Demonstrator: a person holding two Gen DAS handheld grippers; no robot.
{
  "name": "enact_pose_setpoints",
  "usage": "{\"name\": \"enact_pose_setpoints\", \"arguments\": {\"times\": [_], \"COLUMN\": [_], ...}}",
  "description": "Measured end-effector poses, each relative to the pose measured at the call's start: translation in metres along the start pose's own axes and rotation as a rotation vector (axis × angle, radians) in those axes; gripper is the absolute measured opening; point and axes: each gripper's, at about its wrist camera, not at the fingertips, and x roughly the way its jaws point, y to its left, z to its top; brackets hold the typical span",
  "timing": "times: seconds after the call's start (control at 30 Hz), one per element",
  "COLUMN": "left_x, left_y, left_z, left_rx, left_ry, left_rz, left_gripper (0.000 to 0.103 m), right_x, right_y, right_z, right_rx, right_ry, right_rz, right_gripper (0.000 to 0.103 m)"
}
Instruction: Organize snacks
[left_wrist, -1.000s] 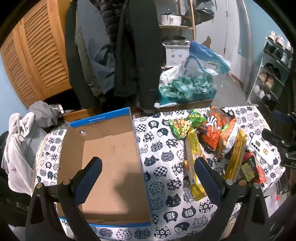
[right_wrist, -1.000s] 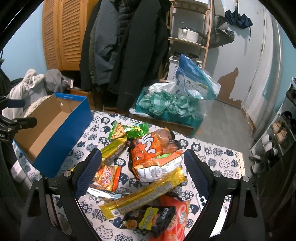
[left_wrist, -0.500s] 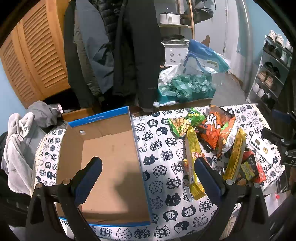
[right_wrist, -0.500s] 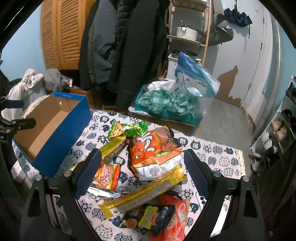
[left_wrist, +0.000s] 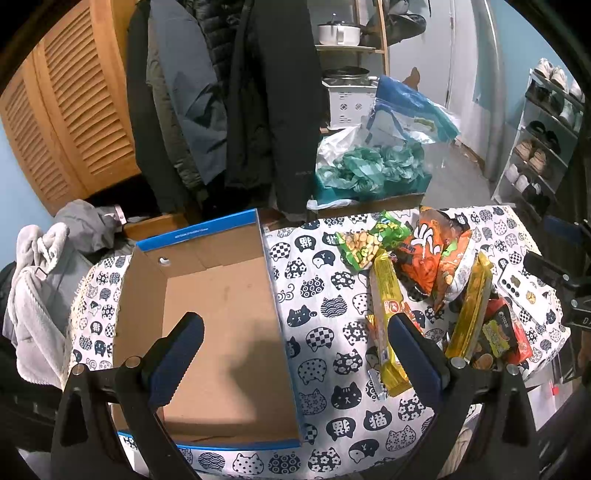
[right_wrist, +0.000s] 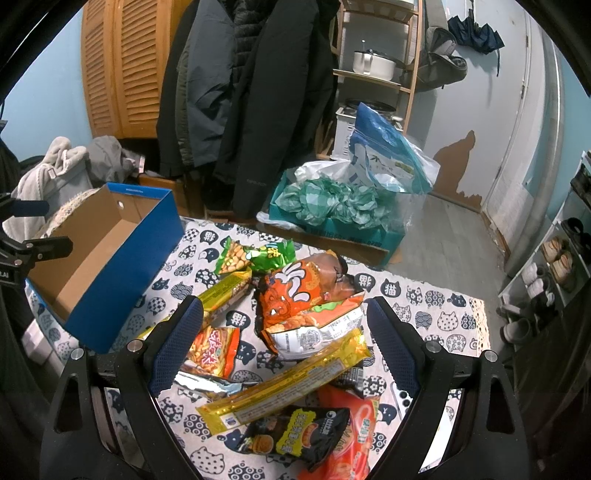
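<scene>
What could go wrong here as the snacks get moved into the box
The snacks overlap: lifting the long yellow pack could drag the orange bag lying on its end. A phone lies beside the pile near the table edge and might get knocked off. The empty box is light and sits near the table edge, so a bump from the open left gripper may shift it.

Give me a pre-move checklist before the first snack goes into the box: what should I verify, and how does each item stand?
1. Blue box empty, open side up: ok.
2. Right tongs open, holding nothing: ok.
3. Left tongs open, holding nothing: ok.
4. Snacks reachable: ok; the long yellow pack lies on top of the pile, between the right fingers.
5. Phone apart from the snacks: not ok, it lies right beside them.
6. Box steady on the table: cannot tell.
</scene>
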Motion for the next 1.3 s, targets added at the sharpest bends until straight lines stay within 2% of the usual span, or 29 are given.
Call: {"name": "enact_pose_setpoints", "arguments": {"times": [1.3], "left_x": [0.0023], "left_y": [-0.0010], "left_z": [-0.0017], "left_rx": [0.005], "left_ry": [0.008], "left_rz": [-0.001], "left_gripper": [0.101], "right_x": [0.0016], "right_y": [-0.0014], "right_z": [-0.0040], "right_rx": [0.001], "right_ry": [0.010], "right_rz": [-0.002], "right_gripper": [0.089]}}
